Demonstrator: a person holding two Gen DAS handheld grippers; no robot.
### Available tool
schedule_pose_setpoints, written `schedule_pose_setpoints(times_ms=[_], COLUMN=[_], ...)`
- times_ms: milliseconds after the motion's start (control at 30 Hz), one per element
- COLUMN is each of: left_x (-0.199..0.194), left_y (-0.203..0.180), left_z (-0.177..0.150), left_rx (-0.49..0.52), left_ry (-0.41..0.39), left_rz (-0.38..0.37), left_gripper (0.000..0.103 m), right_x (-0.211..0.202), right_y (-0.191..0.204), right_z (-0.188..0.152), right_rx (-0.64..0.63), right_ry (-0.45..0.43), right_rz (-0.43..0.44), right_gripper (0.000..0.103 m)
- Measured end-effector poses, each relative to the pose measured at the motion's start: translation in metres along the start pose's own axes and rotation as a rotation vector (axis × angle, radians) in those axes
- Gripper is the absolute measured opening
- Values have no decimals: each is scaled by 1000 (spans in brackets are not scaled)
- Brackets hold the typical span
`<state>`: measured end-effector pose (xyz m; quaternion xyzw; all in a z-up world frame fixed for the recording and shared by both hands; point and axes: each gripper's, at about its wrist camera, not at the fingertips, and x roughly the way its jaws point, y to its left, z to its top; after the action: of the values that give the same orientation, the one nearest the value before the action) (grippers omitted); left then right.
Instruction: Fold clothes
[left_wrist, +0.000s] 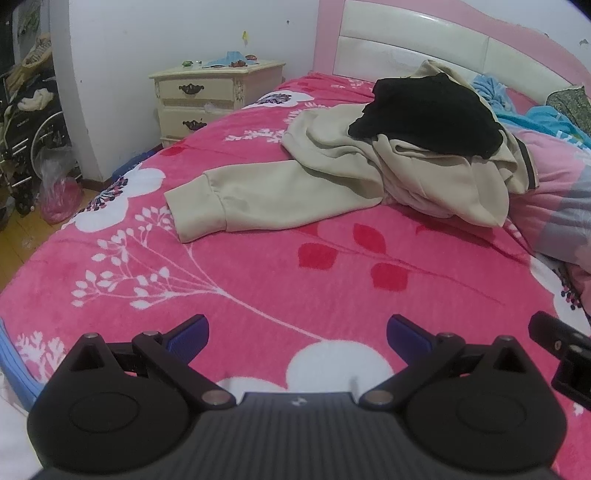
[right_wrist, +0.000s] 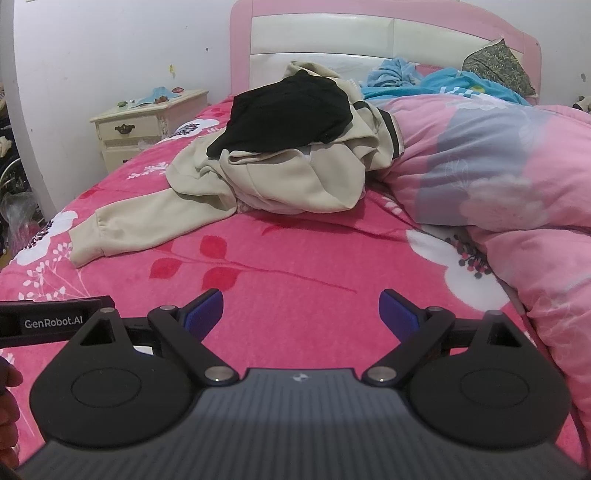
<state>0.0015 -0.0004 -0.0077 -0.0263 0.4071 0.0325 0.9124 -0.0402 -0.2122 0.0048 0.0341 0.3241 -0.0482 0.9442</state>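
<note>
White wall, cream nightstand (two drawers), pink headboard.

The left claw points downward at a slant, its two blue-padded fingers spread wide with nothing between them. The right claw is also tilted down, a little less steeply, its blue pads likewise far apart and gripping nothing. The two claws sit side by side, each showing at the edge of the other's view. Part of a hand shows at the left edge of the right wrist view.
</note>
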Motion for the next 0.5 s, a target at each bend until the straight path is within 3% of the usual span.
schedule_pose_setpoints(times_ms=[500], left_x=[7], left_y=[1], left_z=[0], left_rx=[-4], left_ry=[44], left_rz=[7], left_gripper=[103], right_x=[4], right_y=[1], right_z=[0], right_rx=[2], right_ry=[4], right_rz=[7], right_gripper=[91])
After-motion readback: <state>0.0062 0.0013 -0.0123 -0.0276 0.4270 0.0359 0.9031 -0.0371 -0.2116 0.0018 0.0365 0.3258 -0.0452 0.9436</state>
